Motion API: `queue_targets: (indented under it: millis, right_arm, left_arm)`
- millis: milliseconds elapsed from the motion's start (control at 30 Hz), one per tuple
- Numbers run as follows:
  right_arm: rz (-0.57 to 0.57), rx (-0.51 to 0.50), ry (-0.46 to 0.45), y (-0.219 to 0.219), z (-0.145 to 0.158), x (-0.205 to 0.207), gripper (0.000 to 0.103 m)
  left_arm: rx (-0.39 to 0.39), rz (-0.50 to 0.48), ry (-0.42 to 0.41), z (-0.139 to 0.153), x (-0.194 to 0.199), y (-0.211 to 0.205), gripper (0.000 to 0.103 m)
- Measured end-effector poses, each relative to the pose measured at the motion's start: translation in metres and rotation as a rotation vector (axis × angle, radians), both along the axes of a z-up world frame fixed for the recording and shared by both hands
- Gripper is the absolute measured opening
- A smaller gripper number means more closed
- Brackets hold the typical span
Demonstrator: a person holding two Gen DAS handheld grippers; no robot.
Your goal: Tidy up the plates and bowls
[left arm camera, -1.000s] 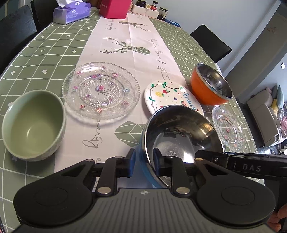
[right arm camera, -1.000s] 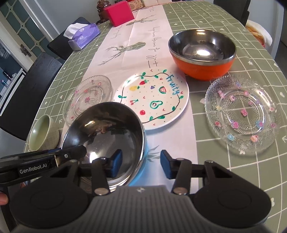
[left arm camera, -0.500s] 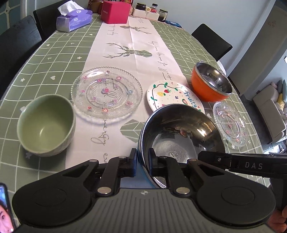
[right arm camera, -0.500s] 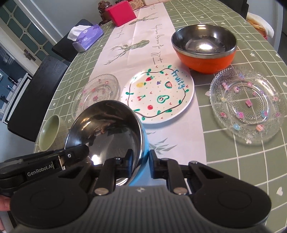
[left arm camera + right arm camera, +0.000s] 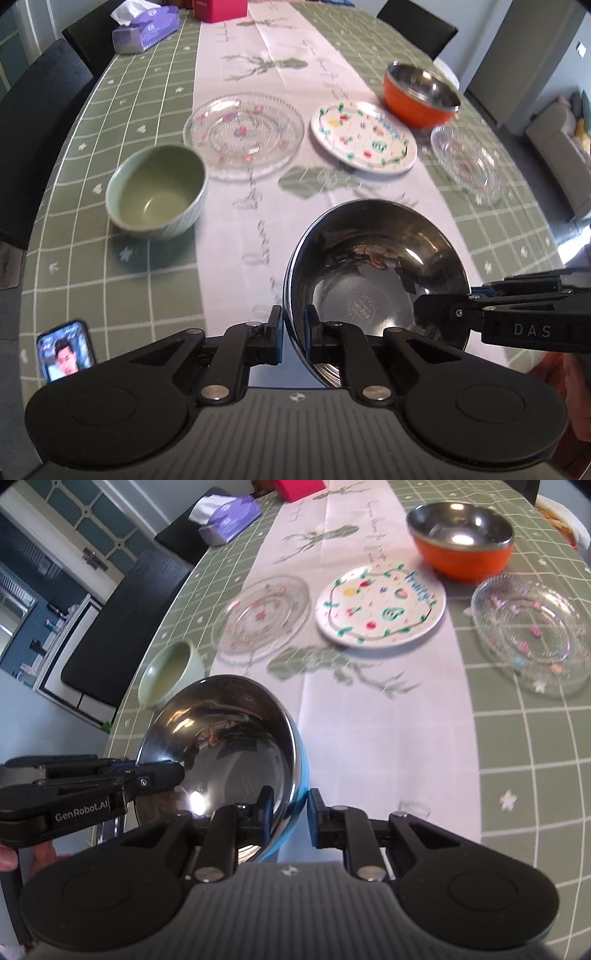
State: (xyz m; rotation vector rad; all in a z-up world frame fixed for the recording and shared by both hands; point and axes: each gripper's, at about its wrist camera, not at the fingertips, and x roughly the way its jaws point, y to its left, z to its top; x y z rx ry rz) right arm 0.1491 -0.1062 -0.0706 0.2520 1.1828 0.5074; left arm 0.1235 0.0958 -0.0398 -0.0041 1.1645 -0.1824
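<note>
While carried: blue steel bowl [image 5: 373, 273] off the table [image 5: 110, 236], tilted, nearest of the dishes
Left gripper [image 5: 293, 334]: clamped on near-left rim
Right gripper [image 5: 290, 818]: clamped on opposite rim
Likely destination: orange bowl [image 5: 461, 542], for nesting
Handling: both grips kept firm, rim levelled, carried high over fruit plate [image 5: 380, 607]

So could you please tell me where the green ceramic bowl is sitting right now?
The green ceramic bowl stands on the tablecloth at the left of both wrist views, just in front of the left-hand glass plate and apart from it.
</note>
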Motion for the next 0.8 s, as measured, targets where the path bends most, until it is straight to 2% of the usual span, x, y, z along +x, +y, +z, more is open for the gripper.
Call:
queue_targets:
  millis: [300,500,667,800]
  right_arm:
    - [0.065,0.02,0.092,0.021,-0.015,-0.022,0.017]
    - [0.09,0.008,0.101,0.034,-0.015,-0.025,0.017]
    - [0.111,0.003,0.102,0.042,-0.014,-0.029,0.018]
    - [0.12,0.011,0.114,0.048,-0.018,-0.03,0.018]
  left_arm:
    - [0.109,-0.163,0.119,-0.006,-0.015,0.009,0.013]
    - [0.098,-0.222,0.196,-0.008,-0.01,0.02,0.014]
    - [0.125,-0.276,0.216,-0.009,-0.012,0.024,0.014]
    - [0.133,-0.276,0.226,-0.012,-0.012,0.029,0.014]
